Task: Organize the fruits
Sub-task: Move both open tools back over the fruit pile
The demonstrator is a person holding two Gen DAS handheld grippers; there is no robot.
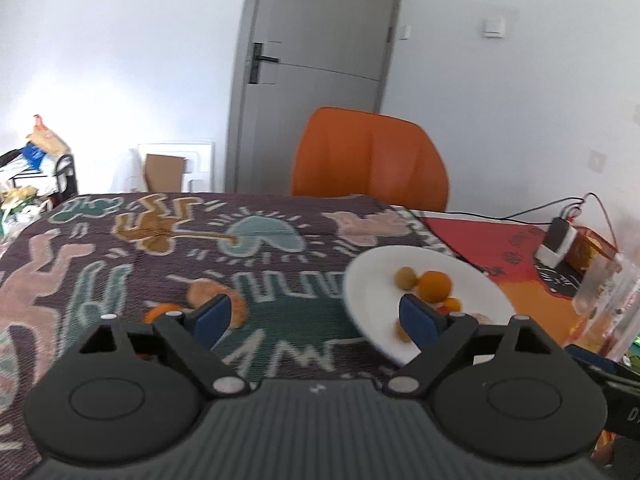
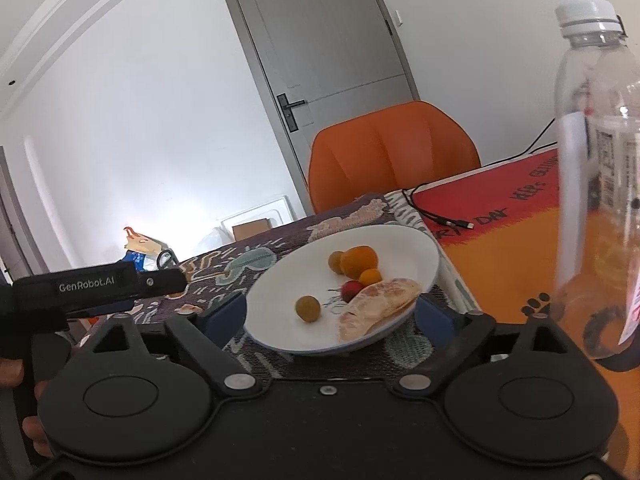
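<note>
The white plate (image 2: 424,256) is sitting on the patterned tablecloth (image 1: 100,240), near its right edge, just beside the red and orange mat (image 2: 500,240). It is holding an orange (image 2: 359,261), a smaller orange fruit (image 2: 370,277), two round yellow-brown fruits (image 2: 307,309), a small red fruit (image 2: 351,289) and peeled pomelo segments (image 2: 380,306) that are leaning against its near rim. Your right gripper (image 2: 330,316) is standing wide apart, its blue fingers flanking the plate's near edge and clamping nothing. Your left gripper (image 1: 316,320) is also standing wide apart and empty, left of the plate, with another peeled segment (image 1: 216,294) and an orange fruit (image 1: 160,312) lying on the cloth behind its left finger. A clear bottle (image 2: 596,184) is standing on the mat at your right. An orange chair (image 1: 370,160) is standing behind the table, before a grey door (image 1: 316,60).
</note>
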